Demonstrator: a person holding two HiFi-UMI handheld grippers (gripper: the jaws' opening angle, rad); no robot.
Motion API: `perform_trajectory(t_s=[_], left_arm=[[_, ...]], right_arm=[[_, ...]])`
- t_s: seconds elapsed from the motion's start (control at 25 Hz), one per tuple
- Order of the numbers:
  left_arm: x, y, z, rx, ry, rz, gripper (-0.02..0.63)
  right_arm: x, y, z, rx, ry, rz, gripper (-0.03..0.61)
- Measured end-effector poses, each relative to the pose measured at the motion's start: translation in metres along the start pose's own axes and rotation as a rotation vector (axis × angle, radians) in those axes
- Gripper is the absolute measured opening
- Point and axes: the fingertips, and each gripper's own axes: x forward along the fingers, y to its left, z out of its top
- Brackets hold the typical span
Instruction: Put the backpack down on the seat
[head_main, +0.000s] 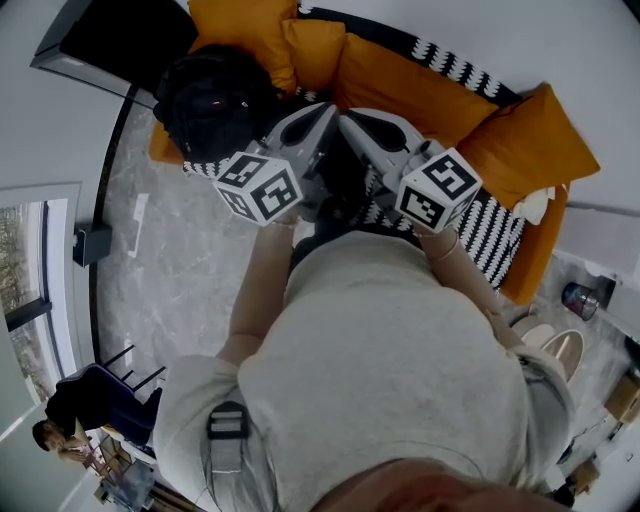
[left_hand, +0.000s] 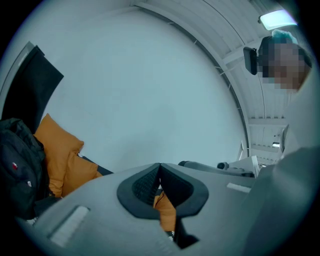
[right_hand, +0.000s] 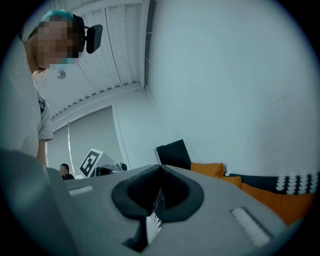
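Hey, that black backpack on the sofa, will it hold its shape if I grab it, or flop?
The backpack looks like soft, creased fabric, so it will probably sag when lifted. It bulges as if filled, so it may be fairly heavy. It sits beside an orange cushion on the sofa, so a push would likely tip it rather than slide it.

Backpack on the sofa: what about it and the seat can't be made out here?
- Backpack: head view shows only a dark lump, straps not told apart; left gripper view's left edge cuts it off.
- Sofa seat middle: head view, hidden behind the left gripper, right gripper and the person's body.
- Right gripper view: backpack not in frame.
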Motion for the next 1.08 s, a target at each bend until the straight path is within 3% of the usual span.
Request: perform_trajectory(t_s=[0.68, 1.08], left_arm=[[0.003, 0.003, -0.01, -0.022, 0.025, -0.007, 0.006], [-0.005, 0.013, -0.01, -0.033, 0.013, 0.039, 0.006]], right_arm=[[-0.001, -0.001, -0.011, -0.016, 0.042, 0.013, 0.003], [0.003, 0.018, -0.021, 0.031, 0.084, 0.13, 0.003]])
